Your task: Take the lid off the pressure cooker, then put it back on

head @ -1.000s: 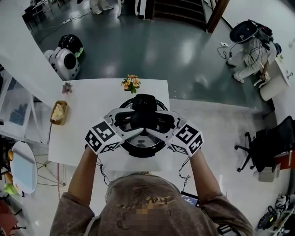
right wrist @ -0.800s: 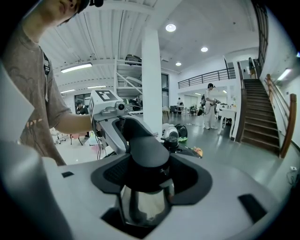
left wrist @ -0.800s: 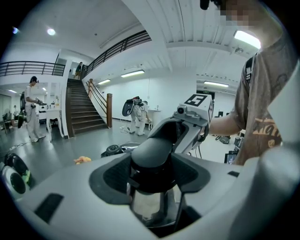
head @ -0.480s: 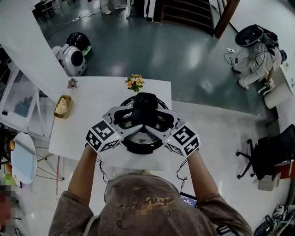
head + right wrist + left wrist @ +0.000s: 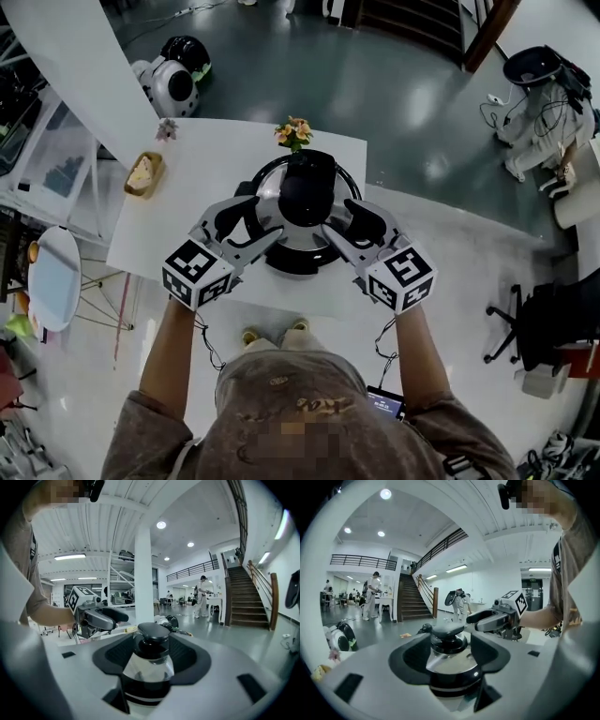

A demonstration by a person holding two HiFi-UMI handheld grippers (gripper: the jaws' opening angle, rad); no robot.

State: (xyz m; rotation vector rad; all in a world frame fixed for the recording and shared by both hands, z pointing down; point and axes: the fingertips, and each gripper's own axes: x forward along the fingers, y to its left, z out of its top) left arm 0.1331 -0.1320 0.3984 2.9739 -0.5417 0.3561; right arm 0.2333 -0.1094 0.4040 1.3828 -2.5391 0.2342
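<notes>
The pressure cooker stands on the white table, its shiny domed lid with a black knob resting on it. My left gripper reaches in from the left and my right gripper from the right, fingertips over the lid's rim. Both are open with bare pads. In the left gripper view the knob stands ahead of my open jaws, with the right gripper beyond. The right jaws have just been closing with nothing pressed between them; the knob lies ahead.
A small flower bunch stands just behind the cooker, with a basket of bread at the table's left edge. A round side table sits left, a white robot on the floor behind, and an office chair right.
Both grippers have drawn apart from over the lid's middle to its left and right sides. The knob now shows uncovered between them.
</notes>
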